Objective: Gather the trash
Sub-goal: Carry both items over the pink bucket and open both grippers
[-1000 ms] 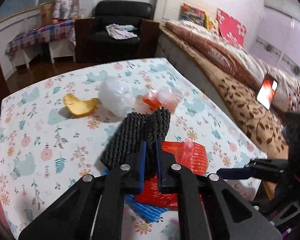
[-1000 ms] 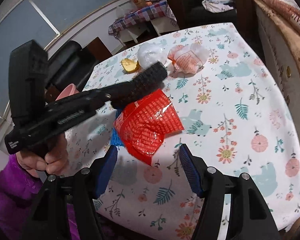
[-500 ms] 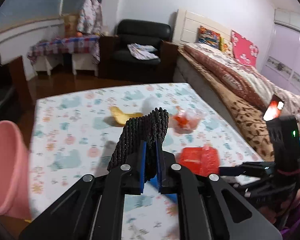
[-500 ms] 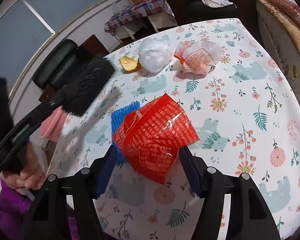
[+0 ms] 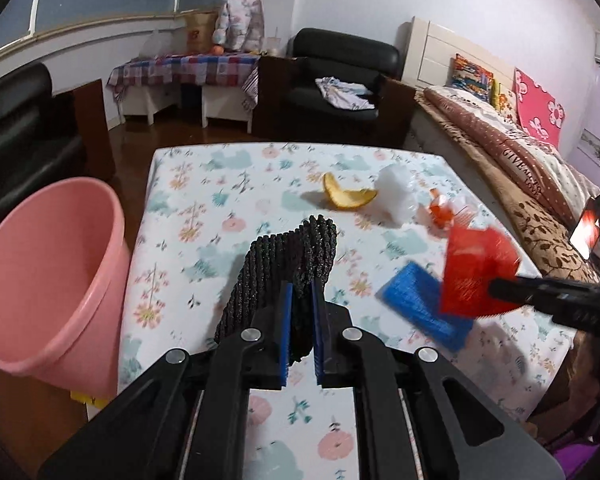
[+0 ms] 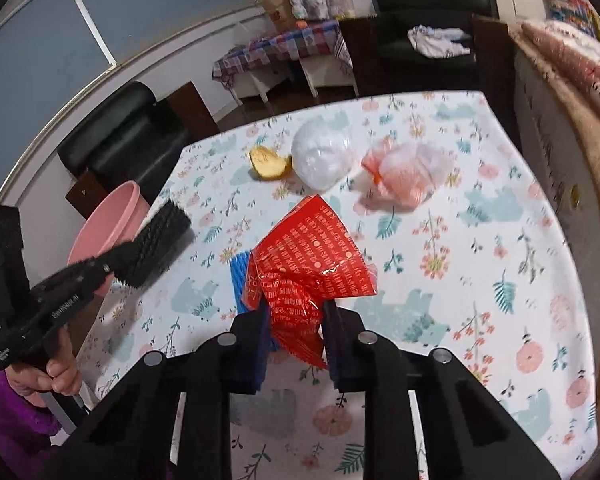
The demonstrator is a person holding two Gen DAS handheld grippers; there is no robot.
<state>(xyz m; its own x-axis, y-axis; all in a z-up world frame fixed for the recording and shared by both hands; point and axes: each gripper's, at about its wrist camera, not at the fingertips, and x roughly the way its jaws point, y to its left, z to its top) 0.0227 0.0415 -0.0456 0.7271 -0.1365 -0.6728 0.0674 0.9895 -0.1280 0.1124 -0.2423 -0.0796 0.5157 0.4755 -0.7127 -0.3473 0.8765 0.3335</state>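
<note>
Pinching a black foam net, the left hand-held gripper hangs beside the pink bin off the desk edge; the right hand-held gripper, jaws closing, squeezes a red wrapper mid-desk, beyond a blue net.

Wrist fisheyes, close, sharing table

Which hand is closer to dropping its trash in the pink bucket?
Left. Its hand-held gripper grips the black mesh near the pink bucket. The right one, closing on the red wrapper, sits farther away.
</note>
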